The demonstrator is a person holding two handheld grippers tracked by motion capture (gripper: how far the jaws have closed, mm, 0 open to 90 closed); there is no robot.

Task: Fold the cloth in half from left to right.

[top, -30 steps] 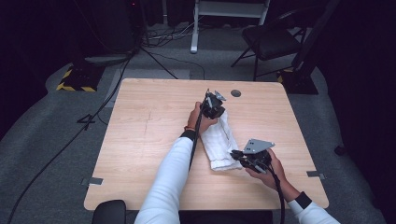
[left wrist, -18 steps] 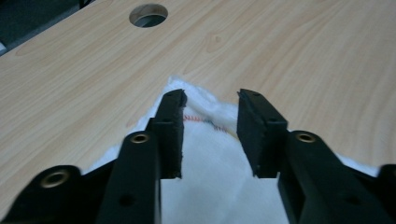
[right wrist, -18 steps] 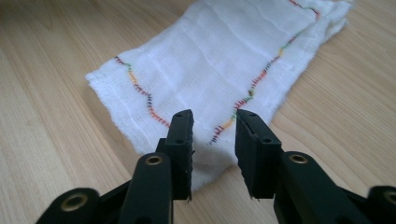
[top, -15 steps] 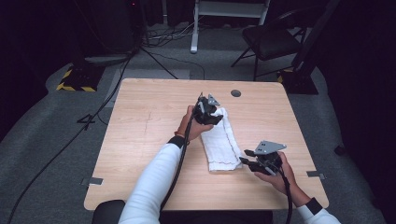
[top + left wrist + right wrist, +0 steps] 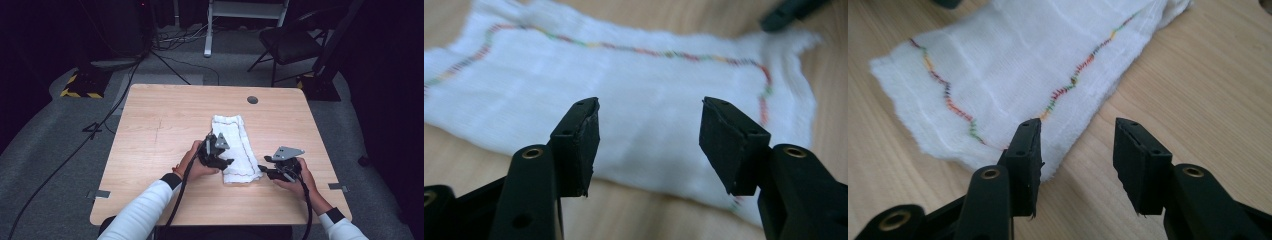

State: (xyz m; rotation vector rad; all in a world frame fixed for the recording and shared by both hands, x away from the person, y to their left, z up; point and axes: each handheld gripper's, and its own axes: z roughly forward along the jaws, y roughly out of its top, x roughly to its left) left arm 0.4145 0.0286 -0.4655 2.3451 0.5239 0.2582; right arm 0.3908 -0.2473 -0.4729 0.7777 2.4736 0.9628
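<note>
Now | we judge the folded towel point(image 5: 235, 147) soft, limp, light | both grippers' fingers apart | take its near corners, left gripper point(image 5: 220, 161) and right gripper point(image 5: 265, 170) flanking them

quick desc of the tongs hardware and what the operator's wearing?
Both tongs are black: the left tongs and the right tongs each end in two blocky rectangular jaws on arms with brass-coloured rivets. In the high view each carries a grey three-cornered plate on top and trails a black cable. The person wears white long sleeves with dark cuffs.
</note>
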